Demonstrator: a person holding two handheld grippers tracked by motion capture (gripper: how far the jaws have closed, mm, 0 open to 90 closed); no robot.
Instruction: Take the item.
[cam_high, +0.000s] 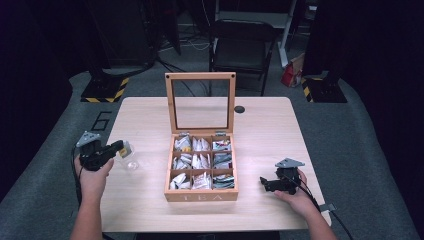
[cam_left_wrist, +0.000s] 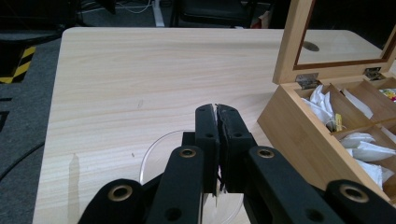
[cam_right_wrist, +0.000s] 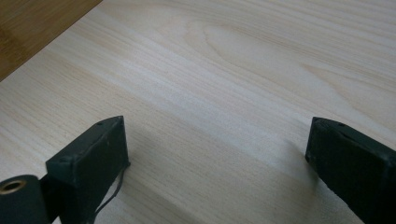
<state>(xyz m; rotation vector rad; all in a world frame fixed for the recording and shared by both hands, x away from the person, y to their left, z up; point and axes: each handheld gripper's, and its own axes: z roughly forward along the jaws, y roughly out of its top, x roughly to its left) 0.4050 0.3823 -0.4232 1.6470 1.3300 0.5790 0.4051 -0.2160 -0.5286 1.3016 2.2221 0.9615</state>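
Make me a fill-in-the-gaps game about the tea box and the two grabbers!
1. The wooden tea box has its glass lid standing ____.
2. The box is split into ____ compartments.
3. The left gripper has its jaws ____ on a thin white tea bag.
4. The right gripper has its jaws ____ over the table.

Missing words: open; nine; shut; open

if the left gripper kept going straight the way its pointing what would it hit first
Probably the clear glass cup just beneath the left gripper, which holds a thin tea bag; past that, bare table. Depth is unclear.
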